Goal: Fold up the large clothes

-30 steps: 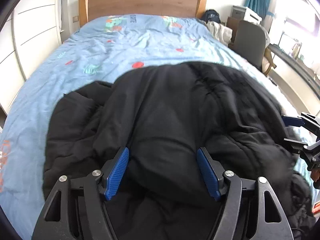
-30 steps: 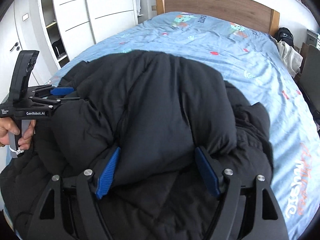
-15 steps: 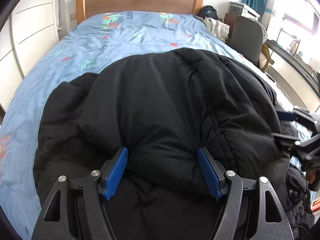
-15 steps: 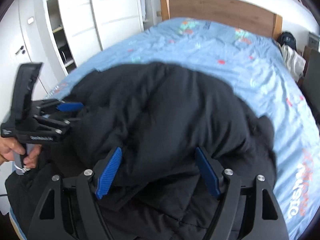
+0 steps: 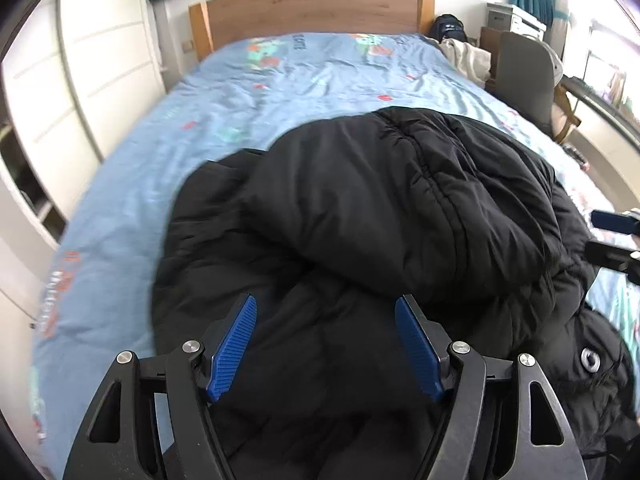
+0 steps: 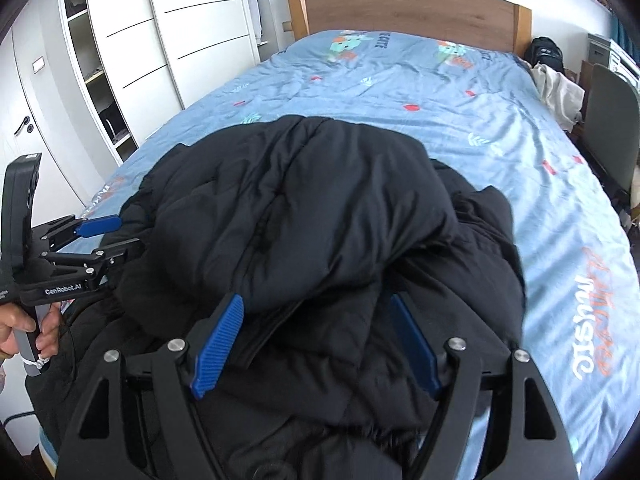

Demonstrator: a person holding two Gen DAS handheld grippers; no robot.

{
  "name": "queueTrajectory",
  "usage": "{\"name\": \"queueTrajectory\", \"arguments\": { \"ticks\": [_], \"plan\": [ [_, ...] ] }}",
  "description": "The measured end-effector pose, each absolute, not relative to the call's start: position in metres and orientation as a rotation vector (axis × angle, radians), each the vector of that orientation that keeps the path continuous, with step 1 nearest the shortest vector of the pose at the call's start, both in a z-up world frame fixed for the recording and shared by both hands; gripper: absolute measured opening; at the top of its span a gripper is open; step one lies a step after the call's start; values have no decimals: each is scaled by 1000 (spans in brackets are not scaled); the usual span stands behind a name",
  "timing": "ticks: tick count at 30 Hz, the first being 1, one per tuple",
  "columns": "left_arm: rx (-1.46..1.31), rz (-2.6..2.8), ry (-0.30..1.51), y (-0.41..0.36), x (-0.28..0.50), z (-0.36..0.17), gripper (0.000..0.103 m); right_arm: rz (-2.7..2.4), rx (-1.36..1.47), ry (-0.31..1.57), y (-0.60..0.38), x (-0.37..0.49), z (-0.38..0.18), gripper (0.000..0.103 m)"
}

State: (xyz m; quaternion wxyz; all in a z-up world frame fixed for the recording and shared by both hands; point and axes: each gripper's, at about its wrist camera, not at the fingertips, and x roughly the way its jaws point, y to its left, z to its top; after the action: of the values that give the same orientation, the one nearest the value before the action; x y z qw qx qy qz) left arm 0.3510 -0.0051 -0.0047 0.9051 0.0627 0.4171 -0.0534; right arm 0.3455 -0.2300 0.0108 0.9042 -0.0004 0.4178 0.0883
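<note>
Lower left: our left gripper (image 5: 325,350), jaws spread, empty | centre: bulky black quilted puffer jacket (image 6: 304,208), folded over itself on blue printed bedsheet (image 6: 460,92) | lower right: our right gripper (image 6: 316,354), jaws spread, clear for regrasping.

We see a bed (image 6: 500,128) with blue printed cover, wooden headboard (image 6: 408,10), our black padded coat (image 6: 304,208) heaped on its near end

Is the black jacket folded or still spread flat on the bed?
Folded over, loosely: the black jacket has its upper half doubled onto the lower, edge overhanging, on the blue bedspread.
</note>
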Motion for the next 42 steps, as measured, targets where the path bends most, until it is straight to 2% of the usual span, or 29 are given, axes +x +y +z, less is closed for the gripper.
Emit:
{"name": "queueTrajectory", "arguments": {
  "ticks": [22,33,42],
  "plan": [
    [143,22,765,61,214,52,71,-26,109,808,-268,162,74,75],
    [108,112,721,134,156,77,75,-129,115,750,-293,78,116,75],
    [64,180,737,202,94,72,79,-155,140,685,-299,19,137,75]
  ]
}}
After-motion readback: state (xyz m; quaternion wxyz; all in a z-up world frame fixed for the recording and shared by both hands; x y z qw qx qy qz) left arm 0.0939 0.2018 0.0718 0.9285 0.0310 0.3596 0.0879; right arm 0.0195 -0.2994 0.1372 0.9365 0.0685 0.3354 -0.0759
